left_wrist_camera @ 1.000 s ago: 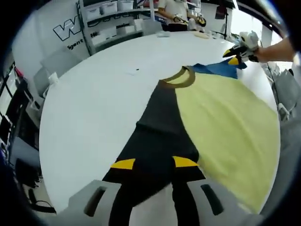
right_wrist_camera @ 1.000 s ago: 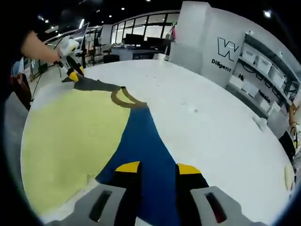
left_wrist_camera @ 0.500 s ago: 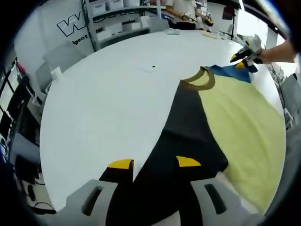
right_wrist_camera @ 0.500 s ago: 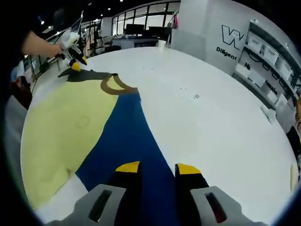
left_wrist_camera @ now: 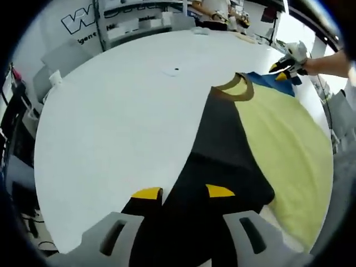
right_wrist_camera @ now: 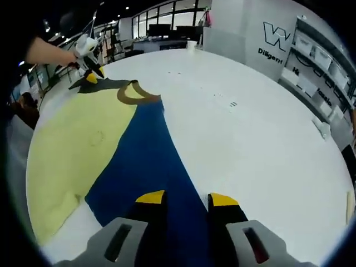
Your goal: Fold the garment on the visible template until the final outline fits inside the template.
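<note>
A pale yellow T-shirt (left_wrist_camera: 283, 144) with an olive-brown collar (left_wrist_camera: 233, 89) lies spread flat on a large white table (left_wrist_camera: 111, 122). In the left gripper view, its black sleeve (left_wrist_camera: 217, 150) runs from the collar down to the left gripper (left_wrist_camera: 183, 193), whose yellow-tipped jaws are closed on the sleeve's end, with dark cloth filling the gap between them. In the right gripper view, the shirt's blue sleeve (right_wrist_camera: 150, 161) stretches from the collar down to the right gripper (right_wrist_camera: 186, 198), whose jaws likewise clamp the blue fabric. Each gripper also appears far off in the other's view (held by a bare hand and forearm), at the opposite sleeve: the right one at the blue corner, the left one at the dark corner. A wall with lettering (right_wrist_camera: 275, 41) and shelving (left_wrist_camera: 139, 22) stands beyond the table.
</note>
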The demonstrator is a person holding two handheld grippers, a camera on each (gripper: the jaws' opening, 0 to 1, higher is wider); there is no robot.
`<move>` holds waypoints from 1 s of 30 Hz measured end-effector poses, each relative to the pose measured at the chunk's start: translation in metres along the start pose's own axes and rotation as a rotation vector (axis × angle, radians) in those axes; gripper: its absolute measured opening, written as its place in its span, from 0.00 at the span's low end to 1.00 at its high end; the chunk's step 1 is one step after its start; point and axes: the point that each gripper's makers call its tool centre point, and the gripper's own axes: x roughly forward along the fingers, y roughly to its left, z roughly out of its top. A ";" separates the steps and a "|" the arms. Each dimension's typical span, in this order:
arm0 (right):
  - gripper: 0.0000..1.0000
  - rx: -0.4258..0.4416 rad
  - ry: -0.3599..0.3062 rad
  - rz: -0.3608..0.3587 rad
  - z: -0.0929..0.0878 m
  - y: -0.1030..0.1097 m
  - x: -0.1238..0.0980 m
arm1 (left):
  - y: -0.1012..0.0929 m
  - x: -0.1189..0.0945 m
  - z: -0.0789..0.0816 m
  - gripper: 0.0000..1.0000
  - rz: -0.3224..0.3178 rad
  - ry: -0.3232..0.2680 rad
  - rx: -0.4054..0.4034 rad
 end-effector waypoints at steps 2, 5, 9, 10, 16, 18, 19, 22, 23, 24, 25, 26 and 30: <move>0.17 -0.012 0.005 -0.001 -0.001 -0.001 -0.001 | 0.002 -0.001 0.000 0.31 0.001 0.004 -0.002; 0.01 -0.054 0.030 -0.023 -0.005 -0.005 -0.002 | -0.002 -0.003 -0.002 0.13 -0.009 0.028 0.031; 0.00 -0.050 0.032 -0.029 -0.007 -0.008 -0.003 | -0.001 -0.004 -0.002 0.10 0.006 0.036 0.007; 0.00 -0.044 0.030 -0.026 -0.007 -0.008 -0.003 | 0.000 -0.004 -0.002 0.10 0.006 0.037 0.005; 0.00 -0.080 0.051 -0.070 -0.012 -0.017 -0.005 | 0.008 -0.008 -0.007 0.09 0.055 0.050 -0.042; 0.00 -0.088 0.062 -0.103 -0.013 -0.022 -0.007 | 0.008 -0.009 -0.008 0.09 0.063 0.049 -0.041; 0.00 -0.076 0.062 -0.105 -0.014 -0.022 -0.006 | 0.009 -0.009 -0.008 0.09 0.077 0.048 -0.040; 0.00 -0.071 0.100 -0.166 -0.018 -0.031 -0.009 | 0.012 -0.010 -0.010 0.09 0.108 0.049 -0.098; 0.00 -0.042 0.091 -0.154 -0.017 -0.028 -0.008 | 0.012 -0.010 -0.011 0.09 0.119 0.055 -0.145; 0.00 -0.030 0.099 -0.168 -0.018 -0.030 -0.009 | 0.012 -0.010 -0.011 0.09 0.123 0.059 -0.150; 0.00 -0.025 0.148 -0.235 -0.025 -0.040 -0.014 | 0.012 -0.010 -0.011 0.09 0.124 0.061 -0.149; 0.00 0.017 0.160 -0.249 -0.030 -0.042 -0.017 | 0.014 -0.011 -0.014 0.09 0.144 0.088 -0.158; 0.00 0.019 0.016 -0.168 -0.006 -0.032 -0.015 | 0.010 -0.009 -0.007 0.11 0.110 0.069 -0.018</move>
